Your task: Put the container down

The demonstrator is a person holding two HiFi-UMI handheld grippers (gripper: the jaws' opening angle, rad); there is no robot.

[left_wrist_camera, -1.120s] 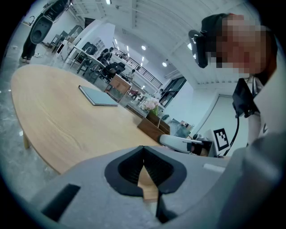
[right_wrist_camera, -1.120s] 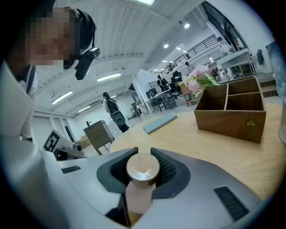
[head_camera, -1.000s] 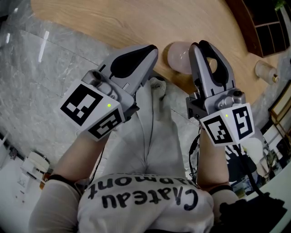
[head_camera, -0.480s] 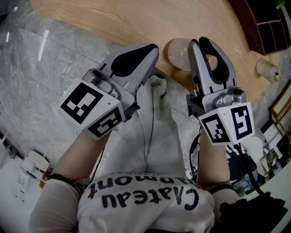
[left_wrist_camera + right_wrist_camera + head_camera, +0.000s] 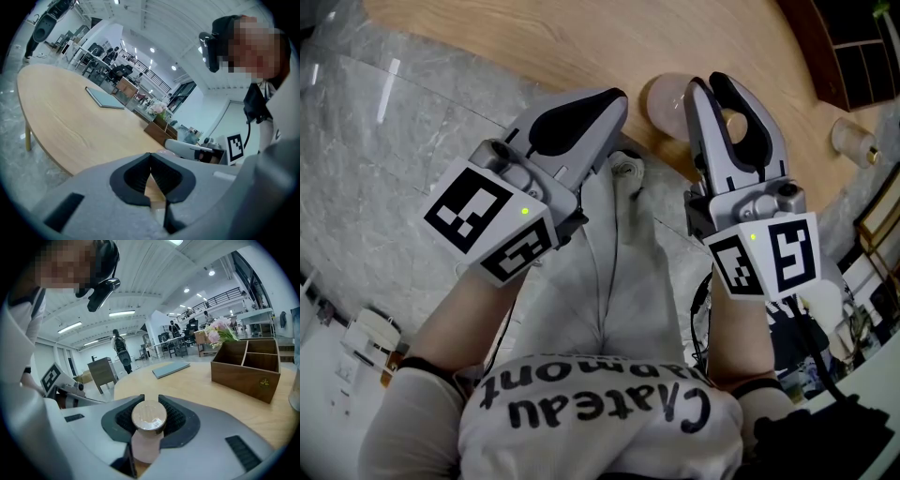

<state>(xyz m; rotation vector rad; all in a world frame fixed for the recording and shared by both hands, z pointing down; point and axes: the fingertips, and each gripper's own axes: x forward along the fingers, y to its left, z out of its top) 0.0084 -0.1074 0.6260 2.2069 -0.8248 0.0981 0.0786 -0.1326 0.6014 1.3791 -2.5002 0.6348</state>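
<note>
The container point(image 5: 148, 417), a pale pink bottle with a round wooden cap, sits between the jaws of my right gripper point(image 5: 150, 401), which is shut on it below the cap. From the head view the pink body point(image 5: 664, 101) shows just left of the right gripper point(image 5: 711, 86), over the near edge of the wooden table point(image 5: 581, 37). My left gripper point(image 5: 614, 98) is beside it on the left, shut with its black pads point(image 5: 140, 180) meeting and nothing between them point(image 5: 150, 157).
A wooden compartment box point(image 5: 246, 364) stands on the table to the right, with a clear glass bottle point(image 5: 848, 141) near it. A flat grey book point(image 5: 104, 98) lies farther back. Below the grippers are the person's legs and a marble floor point(image 5: 384, 169).
The right gripper with the container has shifted slightly farther over the table edge. The left gripper has stayed still.
</note>
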